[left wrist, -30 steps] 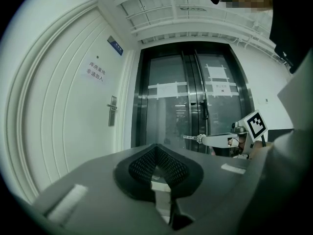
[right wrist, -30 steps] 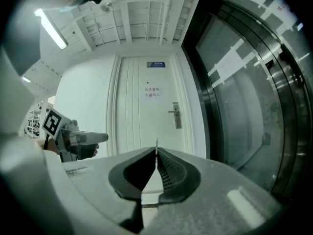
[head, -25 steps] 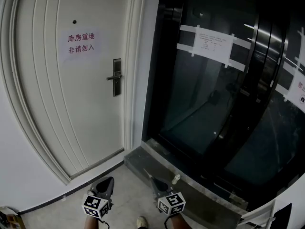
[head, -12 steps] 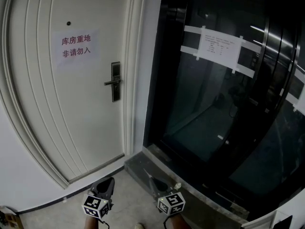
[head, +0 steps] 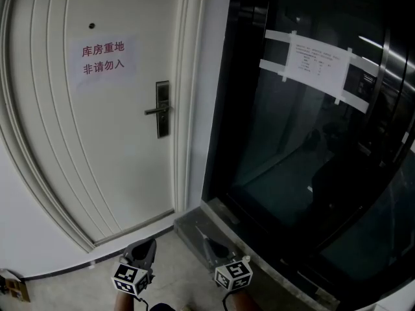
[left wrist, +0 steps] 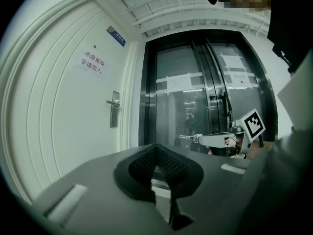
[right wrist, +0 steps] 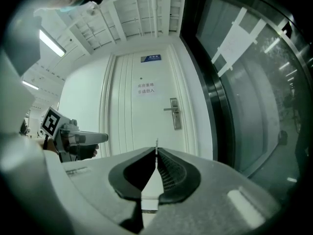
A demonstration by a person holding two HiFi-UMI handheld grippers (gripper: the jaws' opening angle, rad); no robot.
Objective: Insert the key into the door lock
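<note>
Right tongs [right wrist: 156, 152] were noted pressed together on the key [right wrist: 156, 143]. Its thin blade was seen edge-on, standing just past the tips. In the left gripper view the same key was seen jutting level from those tips. Left tongs [left wrist: 155, 147] were noted closed, pads meeting, with nothing between them. Both pairs were seen low in the head view, held level, side by side and apart from each other. A marker cube [head: 131, 279] was seen at the near end of the left pair, and a second marker cube [head: 233, 274] on the right pair.

The key was recorded well apart from the door lock [head: 163, 109], with no contact. In the right gripper view the lock was placed above and slightly right of the blade tip. The lock plate was noted as dark and upright, set near the right edge of a white panelled door [head: 97, 167]. Its lever handle [head: 154, 111] was seen pointing left. A paper notice [head: 104, 57] with red characters was noted up and left of the lock, and a small peephole [head: 91, 26] above that.

Right of the door frame, dark glass doors [head: 285, 154] were recorded, with a white sheet [head: 316, 62] fixed across them by tape strips. A grey stone step [head: 198, 225] was noted at their foot. Pale floor [head: 172, 258] was seen beneath the tongs.
</note>
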